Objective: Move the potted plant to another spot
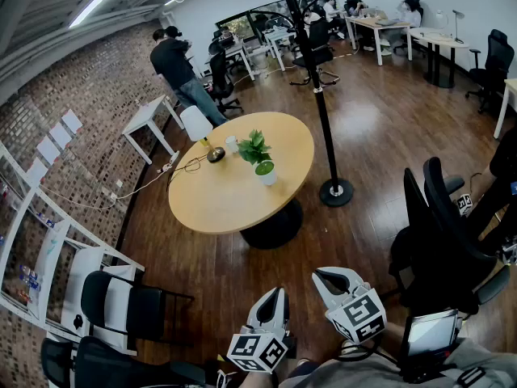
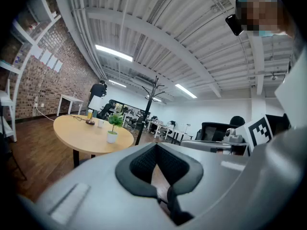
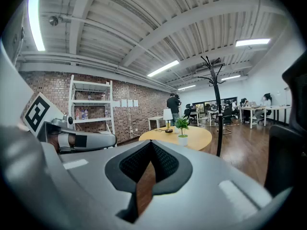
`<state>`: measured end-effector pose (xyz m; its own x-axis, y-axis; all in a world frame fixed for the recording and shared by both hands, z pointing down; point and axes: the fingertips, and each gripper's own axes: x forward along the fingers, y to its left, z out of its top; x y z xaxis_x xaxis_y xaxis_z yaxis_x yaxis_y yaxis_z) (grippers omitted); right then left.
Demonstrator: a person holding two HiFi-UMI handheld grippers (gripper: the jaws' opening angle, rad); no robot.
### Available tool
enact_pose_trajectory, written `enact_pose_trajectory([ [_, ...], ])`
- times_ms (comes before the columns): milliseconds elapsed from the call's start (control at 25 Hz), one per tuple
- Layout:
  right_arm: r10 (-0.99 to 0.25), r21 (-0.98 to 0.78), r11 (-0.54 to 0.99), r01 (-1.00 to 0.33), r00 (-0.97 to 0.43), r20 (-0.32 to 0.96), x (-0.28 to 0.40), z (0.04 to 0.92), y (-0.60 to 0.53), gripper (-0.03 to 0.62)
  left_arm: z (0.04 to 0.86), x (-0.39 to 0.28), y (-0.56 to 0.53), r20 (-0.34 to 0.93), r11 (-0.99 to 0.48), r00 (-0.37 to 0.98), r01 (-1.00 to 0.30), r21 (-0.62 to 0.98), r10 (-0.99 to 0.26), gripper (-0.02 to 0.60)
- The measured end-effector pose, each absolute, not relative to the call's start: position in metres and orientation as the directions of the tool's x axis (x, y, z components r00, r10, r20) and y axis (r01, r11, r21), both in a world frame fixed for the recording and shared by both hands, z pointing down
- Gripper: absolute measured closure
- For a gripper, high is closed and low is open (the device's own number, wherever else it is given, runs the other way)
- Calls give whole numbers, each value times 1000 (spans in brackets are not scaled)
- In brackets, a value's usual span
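Potted plant (image 1: 258,158) sits untouched on the round table (image 1: 222,204), left gripper (image 1: 278,293) and right gripper (image 1: 325,276) both closed tight, empty, well away, so the whole move is yet to come.

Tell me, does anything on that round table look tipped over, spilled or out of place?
Nothing stands out. The potted plant stands upright near the middle of the table, the lamp and cup upright beside it; a cable trails off the edge toward the wall.
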<state>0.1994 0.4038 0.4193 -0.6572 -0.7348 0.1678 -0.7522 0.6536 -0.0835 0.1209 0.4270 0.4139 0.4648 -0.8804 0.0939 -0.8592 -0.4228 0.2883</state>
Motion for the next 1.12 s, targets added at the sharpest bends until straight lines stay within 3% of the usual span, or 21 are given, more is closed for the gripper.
enact_pose_trajectory([
  [560, -745, -77, 638, -766, -640, 190, 206, 429, 345, 586, 421, 122, 366, 86, -426, 470, -852, 303, -878, 586],
  [1120, -798, -40, 568, -822, -562, 217, 125, 432, 201, 585, 426, 38, 211, 50, -493, 538, -802, 337, -841, 586],
])
